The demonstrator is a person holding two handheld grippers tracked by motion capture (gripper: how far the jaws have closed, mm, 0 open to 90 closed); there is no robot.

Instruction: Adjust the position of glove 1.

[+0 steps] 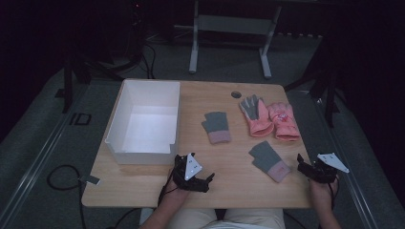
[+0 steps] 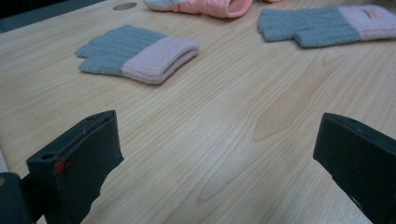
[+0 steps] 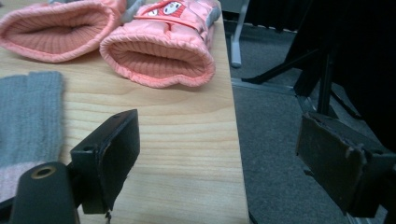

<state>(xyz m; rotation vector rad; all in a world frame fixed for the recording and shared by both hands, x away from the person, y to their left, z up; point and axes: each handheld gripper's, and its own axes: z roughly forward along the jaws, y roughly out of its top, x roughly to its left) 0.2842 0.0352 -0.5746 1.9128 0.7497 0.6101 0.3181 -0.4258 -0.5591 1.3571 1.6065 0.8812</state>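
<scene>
Item: grey knitted fingerless glove with pink cuff (image 1: 269,160), flat on the wooden table (image 1: 229,186), between my grippers. Soft, light, floppy; I judge the thick cuff the best hold. Left gripper (image 1: 210,178) and right gripper (image 1: 300,160): both wide open, empty.

My left gripper (image 1: 208,179) and right gripper (image 1: 302,164) both have black jaws; each carries a grey three-cornered plate. Counter (image 1: 229,186): pale wood, visible grain. Box (image 1: 125,100): plain white. Two fingerless knit gloves, grey-blue with pale pink ribbed cuffs: far one (image 1: 216,127), near one (image 1: 269,160). Pair of salmon-pink gloves: left one (image 1: 256,116) has a grey palm, right one (image 1: 283,121) has a small white-and-red cartoon patch.
</scene>
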